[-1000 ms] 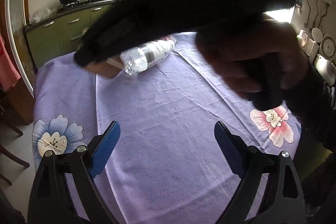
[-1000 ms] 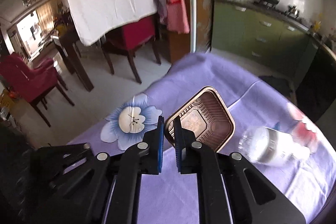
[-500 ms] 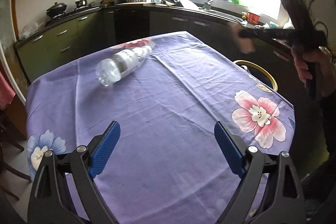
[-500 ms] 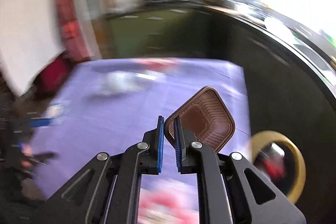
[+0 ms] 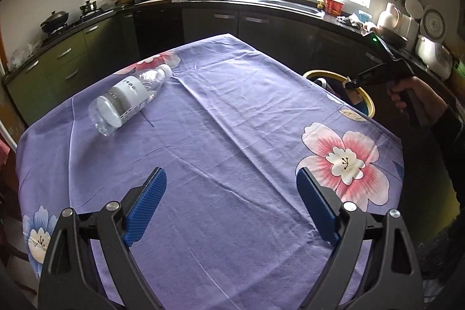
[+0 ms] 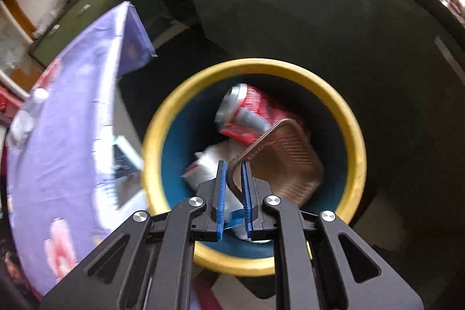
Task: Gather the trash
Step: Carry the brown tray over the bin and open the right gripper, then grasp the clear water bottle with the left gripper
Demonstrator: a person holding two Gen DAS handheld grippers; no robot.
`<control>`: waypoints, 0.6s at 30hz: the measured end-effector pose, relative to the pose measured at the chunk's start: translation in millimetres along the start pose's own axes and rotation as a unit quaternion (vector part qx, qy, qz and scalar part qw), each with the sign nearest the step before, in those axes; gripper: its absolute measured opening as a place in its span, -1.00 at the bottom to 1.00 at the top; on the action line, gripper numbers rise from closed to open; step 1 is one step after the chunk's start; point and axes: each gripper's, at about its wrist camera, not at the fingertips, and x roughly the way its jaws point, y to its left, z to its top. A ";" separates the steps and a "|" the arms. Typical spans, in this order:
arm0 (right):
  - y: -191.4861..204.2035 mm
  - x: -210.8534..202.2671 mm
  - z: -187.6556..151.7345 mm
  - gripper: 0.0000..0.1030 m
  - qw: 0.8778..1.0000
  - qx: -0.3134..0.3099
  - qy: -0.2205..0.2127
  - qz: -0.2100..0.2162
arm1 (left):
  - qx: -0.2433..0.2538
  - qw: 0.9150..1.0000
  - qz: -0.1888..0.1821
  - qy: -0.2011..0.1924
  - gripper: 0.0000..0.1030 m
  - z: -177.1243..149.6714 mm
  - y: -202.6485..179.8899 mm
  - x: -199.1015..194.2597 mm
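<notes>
Swung away from the table since the earlier frame, the right gripper (image 6: 232, 188) now points down into the yellow-rimmed bin (image 6: 353, 135) beside the table. Its jaws have just been opening: a narrow gap shows between the blue pads, and the rim of the brown plastic tray (image 6: 279, 156) sits in that gap, with no pad visibly pressing on it. The tray hangs over the bin's mouth, above a red drink can (image 6: 247, 112) and white crumpled paper (image 6: 215, 156) inside. The left gripper (image 5: 229, 205) hovers with its jaws wide apart and nothing between them over the purple flowered tablecloth (image 5: 232, 135). A clear plastic bottle (image 5: 128, 98) lies on its side on the cloth, well away from the bin.
</notes>
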 end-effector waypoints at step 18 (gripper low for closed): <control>91.6 -66.7 -59.5 -0.29 0.991 -0.081 -0.080 0.067 | 0.020 0.999 0.001 0.038 0.67 26.8 34.0 22.9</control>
